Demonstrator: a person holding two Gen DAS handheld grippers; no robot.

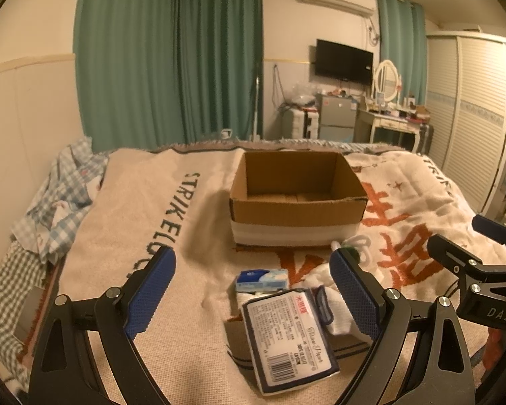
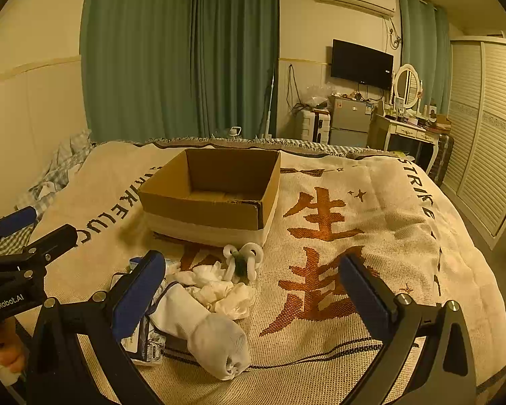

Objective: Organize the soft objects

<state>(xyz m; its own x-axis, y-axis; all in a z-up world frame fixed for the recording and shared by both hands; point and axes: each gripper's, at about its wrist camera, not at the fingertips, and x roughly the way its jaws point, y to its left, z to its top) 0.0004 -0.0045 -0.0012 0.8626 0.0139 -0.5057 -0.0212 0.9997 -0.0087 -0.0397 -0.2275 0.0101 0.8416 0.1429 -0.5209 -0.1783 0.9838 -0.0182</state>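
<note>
An open, empty cardboard box stands on the bed blanket; it also shows in the right wrist view. In front of it lie a flat tissue pack, a small blue tissue pack, a rolled white sock, crumpled white tissue and a white-and-green looped toy. My left gripper is open above the tissue packs. My right gripper is open above the sock and crumpled tissue. Both are empty.
Checked bedding is bunched at the bed's left edge. Beyond the bed stand green curtains, a small fridge, a dressing table and a slatted wardrobe. The blanket carries large orange characters.
</note>
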